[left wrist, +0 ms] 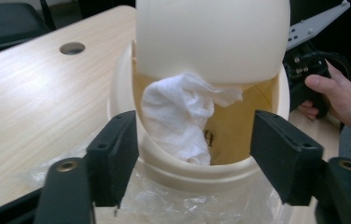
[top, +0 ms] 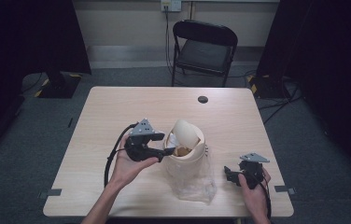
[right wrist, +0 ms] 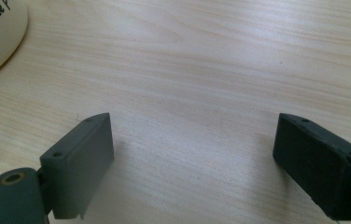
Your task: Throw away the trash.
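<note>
From the high view, a cream bin with a tipped swing lid stands mid-bench over a crumpled clear bag, the left gripper at its rim and the right gripper well apart near the bench's front right. In the left gripper view, the jaws are spread, empty, either side of the bin's rim, where a white tissue hangs in the opening. The right gripper view has its jaws released wide over bare wood, the bin's edge at upper left.

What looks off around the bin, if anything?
The cream bin has white crumpled tissue bunched in its opening under the tipped swing lid, partly hanging over the rim. Its clear plastic liner lies spread on the table outside the bin rather than inside. Nothing looks spilled or broken.
</note>
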`<state>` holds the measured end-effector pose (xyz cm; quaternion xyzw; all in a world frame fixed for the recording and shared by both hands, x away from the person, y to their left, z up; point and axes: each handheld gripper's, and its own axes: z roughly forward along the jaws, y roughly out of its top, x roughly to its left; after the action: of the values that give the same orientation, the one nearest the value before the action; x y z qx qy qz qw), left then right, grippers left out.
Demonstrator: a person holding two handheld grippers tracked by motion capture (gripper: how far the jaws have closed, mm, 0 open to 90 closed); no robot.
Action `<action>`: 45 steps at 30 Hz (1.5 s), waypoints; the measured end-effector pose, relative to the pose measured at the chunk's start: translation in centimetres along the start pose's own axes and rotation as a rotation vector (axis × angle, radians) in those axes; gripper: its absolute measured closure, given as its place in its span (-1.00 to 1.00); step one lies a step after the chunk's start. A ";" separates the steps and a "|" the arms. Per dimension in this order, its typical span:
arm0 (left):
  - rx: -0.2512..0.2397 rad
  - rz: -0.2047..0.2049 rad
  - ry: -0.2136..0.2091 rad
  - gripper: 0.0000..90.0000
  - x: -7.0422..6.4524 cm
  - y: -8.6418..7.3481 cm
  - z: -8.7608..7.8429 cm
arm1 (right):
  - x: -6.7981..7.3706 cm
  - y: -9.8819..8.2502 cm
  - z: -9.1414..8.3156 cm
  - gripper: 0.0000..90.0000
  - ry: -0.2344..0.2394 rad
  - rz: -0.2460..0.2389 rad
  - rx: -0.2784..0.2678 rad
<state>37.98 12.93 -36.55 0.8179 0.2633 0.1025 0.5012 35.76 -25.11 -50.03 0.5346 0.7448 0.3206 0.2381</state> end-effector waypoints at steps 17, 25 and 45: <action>0.014 0.044 0.008 0.68 0.1 0.5 1.2 | 0.0 0.0 0.0 -0.75 0.001 -0.001 0.000; 0.075 0.071 0.000 0.98 -0.3 0.5 2.3 | 0.0 0.0 0.0 -0.75 0.001 -0.001 0.000; -0.041 -0.014 0.004 0.50 1.2 -0.4 -1.2 | 0.0 0.0 0.0 -0.75 0.000 0.000 0.000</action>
<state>38.34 14.62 -36.44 0.8054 0.2678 0.1059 0.5180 35.76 -25.11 -50.02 0.5347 0.7448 0.3207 0.2379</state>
